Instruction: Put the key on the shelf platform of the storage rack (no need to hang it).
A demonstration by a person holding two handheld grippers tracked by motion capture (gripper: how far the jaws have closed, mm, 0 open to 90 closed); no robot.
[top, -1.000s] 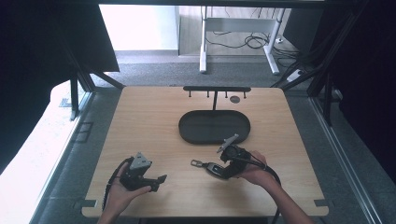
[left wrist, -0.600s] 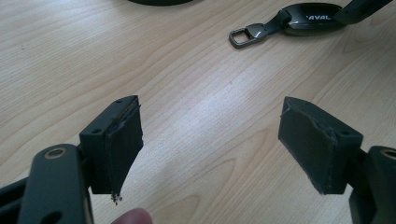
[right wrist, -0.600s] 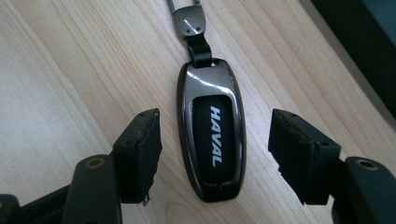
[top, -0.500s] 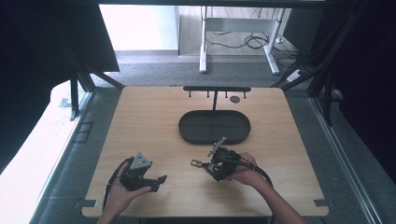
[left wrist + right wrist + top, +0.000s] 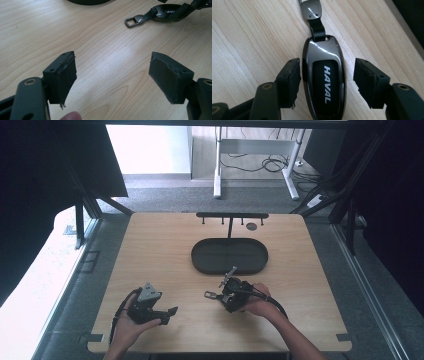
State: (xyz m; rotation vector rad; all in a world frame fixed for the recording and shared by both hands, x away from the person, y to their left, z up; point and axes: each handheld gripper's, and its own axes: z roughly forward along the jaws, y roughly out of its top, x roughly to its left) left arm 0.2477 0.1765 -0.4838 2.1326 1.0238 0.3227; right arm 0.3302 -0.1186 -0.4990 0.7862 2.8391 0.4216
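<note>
A glossy dark key fob (image 5: 323, 82) marked HAVAL lies flat on the wooden table, its strap and metal clasp (image 5: 210, 295) pointing left in the high view. My right gripper (image 5: 226, 296) is low over it, with the fob between its jaws. The jaws have just been closing; the left pad (image 5: 289, 82) is almost at the fob's edge and the right pad (image 5: 369, 82) stands a little off it. My left gripper (image 5: 170, 312) rests near the front left, wide open over bare wood (image 5: 112, 77). From there the fob (image 5: 165, 12) lies ahead.
A black oval tray (image 5: 200, 265) sits at the table's middle, just beyond the right gripper. Behind it stands a low black rack with hooks (image 5: 231, 215) and a small round disc (image 5: 251, 226). The table's front edge is close to both hands.
My right gripper has come down and slightly left onto the fob, and its jaws have narrowed around it. The left gripper has stayed put.
</note>
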